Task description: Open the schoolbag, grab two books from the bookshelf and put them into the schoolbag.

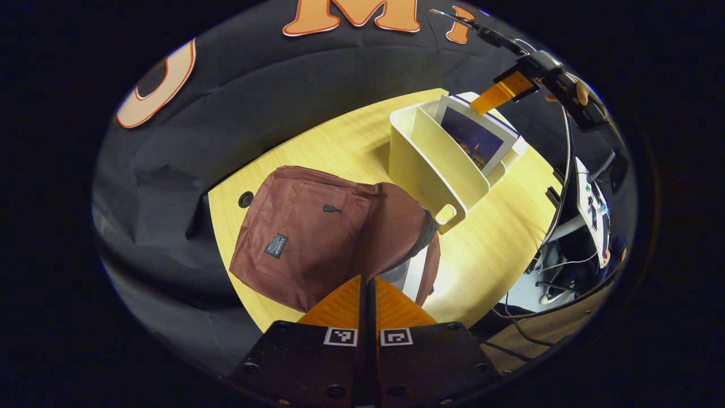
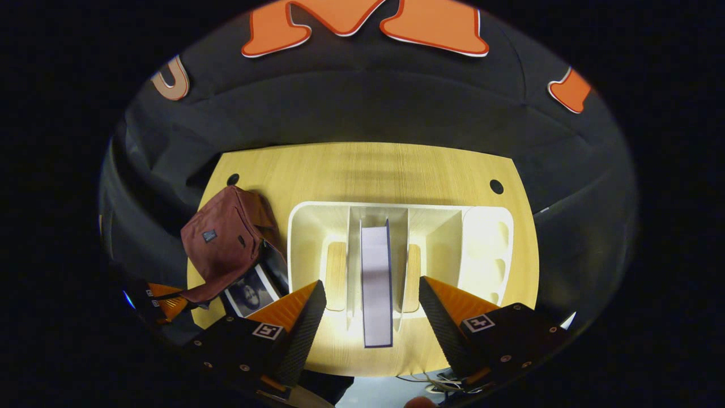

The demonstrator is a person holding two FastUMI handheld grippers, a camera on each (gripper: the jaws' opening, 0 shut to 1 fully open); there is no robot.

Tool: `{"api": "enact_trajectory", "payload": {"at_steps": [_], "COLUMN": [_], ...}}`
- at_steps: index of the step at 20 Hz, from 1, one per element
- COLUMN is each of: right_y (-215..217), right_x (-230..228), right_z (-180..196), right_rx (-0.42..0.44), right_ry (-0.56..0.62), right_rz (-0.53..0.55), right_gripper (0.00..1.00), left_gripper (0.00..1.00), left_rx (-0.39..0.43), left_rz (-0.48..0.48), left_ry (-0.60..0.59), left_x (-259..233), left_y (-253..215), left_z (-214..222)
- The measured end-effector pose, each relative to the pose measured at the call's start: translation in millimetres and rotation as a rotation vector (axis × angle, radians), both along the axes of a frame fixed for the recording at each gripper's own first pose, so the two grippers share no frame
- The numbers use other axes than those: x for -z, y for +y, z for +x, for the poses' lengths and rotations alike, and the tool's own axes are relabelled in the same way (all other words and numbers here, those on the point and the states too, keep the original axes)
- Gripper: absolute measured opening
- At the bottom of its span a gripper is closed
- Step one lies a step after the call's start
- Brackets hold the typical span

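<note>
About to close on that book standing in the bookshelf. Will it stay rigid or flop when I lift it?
The book stands upright on its own in the bookshelf slot, so it probably stays stiff. It looks thin, so likely light. The right gripper straddles it, open; a glossy cover might slip.

Matt woven cloth on the maroon schoolbag (image 1: 317, 232) at nine o'clock of the smooth, faintly glossy cream plastic bookshelf (image 2: 396, 226), both on a pale wood-grain table (image 2: 368, 170) with a soft sheen, while the book (image 2: 376, 283) shows matt paper edges.
</note>
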State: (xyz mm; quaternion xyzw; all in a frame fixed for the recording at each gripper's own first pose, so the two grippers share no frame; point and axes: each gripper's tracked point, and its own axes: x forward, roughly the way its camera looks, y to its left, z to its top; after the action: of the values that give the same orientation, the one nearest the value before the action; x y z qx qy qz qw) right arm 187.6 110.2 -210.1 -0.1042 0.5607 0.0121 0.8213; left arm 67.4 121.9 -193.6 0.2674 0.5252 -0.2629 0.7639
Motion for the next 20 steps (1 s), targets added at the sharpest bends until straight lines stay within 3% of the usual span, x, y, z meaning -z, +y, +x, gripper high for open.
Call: {"api": "enact_trajectory", "payload": {"at_steps": [6, 10, 12, 13, 14, 15, 16, 20], "right_y": [-4, -1, -4, -6, -9, -8, -8, -7], "right_x": [31, 46, 47, 49, 50, 47, 49, 31], "right_z": [7, 6, 10, 12, 12, 10, 9, 3], "right_rx": [0.010, 0.033, 0.056, 0.056, 0.068, 0.076, 0.076, 0.093], "right_ry": [0.117, 0.173, 0.174, 0.160, 0.153, 0.146, 0.147, 0.126], "right_rz": [-0.024, -0.010, -0.008, -0.007, -0.010, -0.018, -0.012, 0.011], "right_gripper": [0.99, 0.82, 0.44, 0.37, 0.35, 0.44, 0.33, 0.32], "left_gripper": [0.01, 0.01, 0.01, 0.01, 0.01, 0.01, 0.01, 0.01], "left_rx": [-0.020, -0.027, -0.029, -0.030, -0.030, -0.030, -0.031, -0.025], "left_rz": [0.004, 0.008, 0.009, 0.009, 0.008, 0.007, 0.008, 0.011], "left_ry": [0.007, 0.007, 0.008, 0.007, 0.008, 0.009, 0.010, 0.008], "left_x": [2, 1, 0, 0, 0, 1, 1, 0], "left_y": [2, 4, 4, 4, 5, 5, 6, 6], "left_z": [-1, -1, 0, -1, -3, -3, -3, -1]}}
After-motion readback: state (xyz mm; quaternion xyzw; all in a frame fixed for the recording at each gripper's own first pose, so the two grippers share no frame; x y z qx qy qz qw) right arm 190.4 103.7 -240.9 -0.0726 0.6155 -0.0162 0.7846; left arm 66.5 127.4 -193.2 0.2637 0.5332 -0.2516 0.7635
